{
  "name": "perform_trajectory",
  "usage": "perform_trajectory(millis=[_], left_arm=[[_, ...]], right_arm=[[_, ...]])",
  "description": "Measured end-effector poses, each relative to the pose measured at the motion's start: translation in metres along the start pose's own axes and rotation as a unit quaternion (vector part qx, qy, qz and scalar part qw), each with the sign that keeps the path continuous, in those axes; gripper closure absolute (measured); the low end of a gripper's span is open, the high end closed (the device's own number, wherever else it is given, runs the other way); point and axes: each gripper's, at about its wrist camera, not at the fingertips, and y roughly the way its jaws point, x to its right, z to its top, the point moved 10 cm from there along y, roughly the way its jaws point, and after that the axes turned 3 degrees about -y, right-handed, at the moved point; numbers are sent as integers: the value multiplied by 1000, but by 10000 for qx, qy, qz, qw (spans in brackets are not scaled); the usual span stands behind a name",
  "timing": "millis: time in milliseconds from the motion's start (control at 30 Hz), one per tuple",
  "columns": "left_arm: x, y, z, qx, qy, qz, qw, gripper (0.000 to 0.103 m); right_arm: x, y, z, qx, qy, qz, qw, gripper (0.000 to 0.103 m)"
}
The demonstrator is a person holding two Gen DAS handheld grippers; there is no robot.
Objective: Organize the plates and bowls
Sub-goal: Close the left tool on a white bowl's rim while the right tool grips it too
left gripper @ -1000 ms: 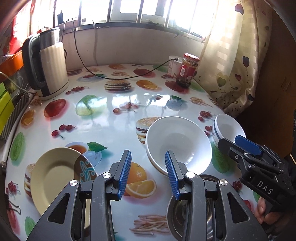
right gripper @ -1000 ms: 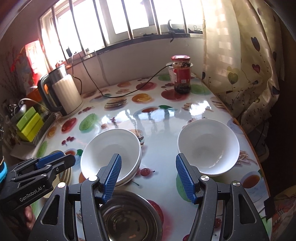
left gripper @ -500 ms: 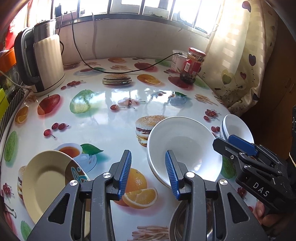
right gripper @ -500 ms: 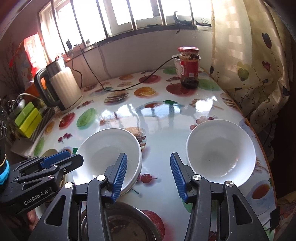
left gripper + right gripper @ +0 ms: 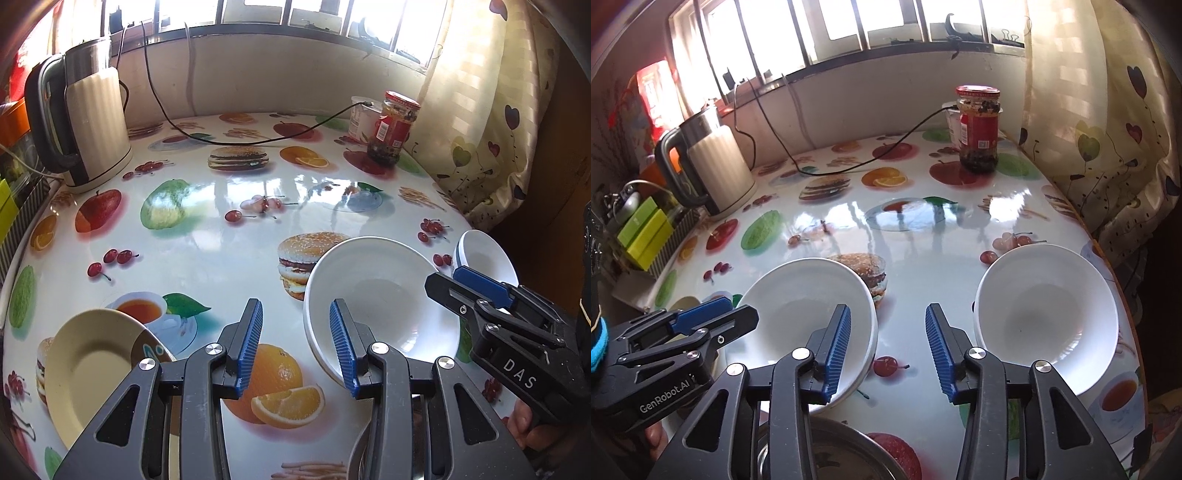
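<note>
A stack of white bowls point(image 5: 384, 306) sits on the fruit-print table, also in the right wrist view point(image 5: 809, 314). A second white bowl point(image 5: 1049, 317) stands near the right edge, seen small in the left wrist view point(image 5: 484, 258). A yellow plate point(image 5: 92, 369) lies at the front left. A steel bowl point(image 5: 831, 454) sits at the front edge. My left gripper point(image 5: 295, 343) is open and empty, just left of the stacked bowls. My right gripper point(image 5: 886, 350) is open and empty between the two white bowls.
An electric kettle point(image 5: 85, 125) stands at the back left with its black cord point(image 5: 221, 140) across the table. A red-lidded jar point(image 5: 979, 129) and a white tub point(image 5: 360, 116) stand at the back right. A curtain point(image 5: 1108, 129) hangs along the right edge. Green boxes point(image 5: 646, 232) lie left.
Both grippers have moved forward over the table toward the bowls. The right gripper's jaws have narrowed a little. No bowl or plate has moved.
</note>
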Motion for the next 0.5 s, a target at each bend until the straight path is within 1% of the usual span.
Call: perform_trajectory(millis=[67,133,167,233,333,500], left_arm=[[1,2,0,-13,17,-2,10000,64],[0,4,0,-27,22,25,10000,67],[0,5,0,-39,28,36,10000,71],[-1,8,-1,-67,24,52,10000,73],[0,11,-2,-91,42,51,9999,76],[3,13,-2,-95,99,44,9999,80]], right_arm=[[0,1,1,0,-8,-4,10000,63],[1,4,1,-16,4,2,10000,65],[2,5,1,-25,10,9,10000,67],[3,7,1,-43,12,16,10000,71],[3,10,1,-76,6,40,10000,76],[1,12,-1,-105,1,102,9999,77]])
